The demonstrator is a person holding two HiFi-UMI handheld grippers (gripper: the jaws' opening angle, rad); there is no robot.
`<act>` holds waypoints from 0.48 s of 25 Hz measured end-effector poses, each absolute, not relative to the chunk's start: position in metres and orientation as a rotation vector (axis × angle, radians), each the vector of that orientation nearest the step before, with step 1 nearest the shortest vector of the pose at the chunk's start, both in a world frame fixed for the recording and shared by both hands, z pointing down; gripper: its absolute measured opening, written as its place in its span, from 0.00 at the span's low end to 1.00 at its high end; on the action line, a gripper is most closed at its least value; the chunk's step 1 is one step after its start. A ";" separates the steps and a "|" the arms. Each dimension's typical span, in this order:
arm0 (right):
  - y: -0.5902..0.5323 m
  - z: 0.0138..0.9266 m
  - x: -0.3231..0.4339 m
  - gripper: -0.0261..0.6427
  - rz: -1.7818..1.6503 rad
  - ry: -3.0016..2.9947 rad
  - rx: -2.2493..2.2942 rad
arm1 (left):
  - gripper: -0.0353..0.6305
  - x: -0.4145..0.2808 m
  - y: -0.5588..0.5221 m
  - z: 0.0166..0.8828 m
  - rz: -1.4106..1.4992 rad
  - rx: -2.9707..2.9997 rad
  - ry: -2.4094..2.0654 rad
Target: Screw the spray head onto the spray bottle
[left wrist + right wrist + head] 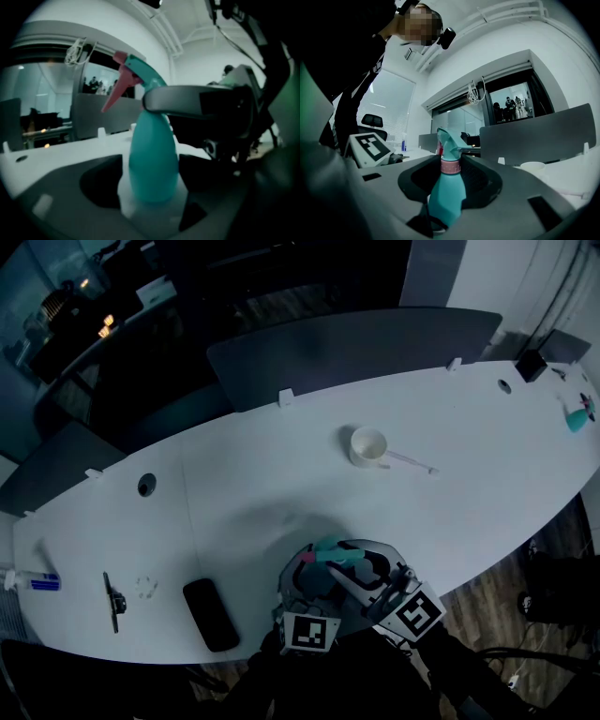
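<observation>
Right gripper (451,174) pinches the spray head (447,140) by its pink collar (450,166), at 12 o'clock atop the upright spray bottle (153,159), while left gripper (152,197) clamps that bottle low at 6 o'clock, so the twist should run about its 6-to-12 axis.

Smooth plastic spray bottle (153,159), matt table (262,484)

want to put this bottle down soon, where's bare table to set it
Bare: the wide stretch of table between the white cup and the flat black object, and right of the stick. Crowded: the left end by the black tool, and around the spray bottle.
</observation>
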State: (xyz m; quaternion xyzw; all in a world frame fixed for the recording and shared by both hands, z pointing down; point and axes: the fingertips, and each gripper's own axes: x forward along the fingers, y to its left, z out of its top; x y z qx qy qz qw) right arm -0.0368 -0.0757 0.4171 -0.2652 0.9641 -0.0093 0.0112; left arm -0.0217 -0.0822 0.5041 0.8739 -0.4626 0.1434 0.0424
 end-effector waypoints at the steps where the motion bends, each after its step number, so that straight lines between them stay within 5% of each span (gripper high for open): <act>1: -0.075 0.417 -0.037 0.23 -0.030 3.013 -0.814 | 0.64 -0.022 -0.080 0.506 0.473 2.747 -1.269; 6: -0.077 0.419 -0.034 0.23 -0.027 3.013 -0.809 | 0.59 -0.019 -0.076 0.514 0.538 2.865 -0.639; 12: -0.075 0.418 -0.034 0.23 -0.024 2.995 -0.826 | 0.56 -0.021 -0.076 0.511 0.418 2.824 -0.917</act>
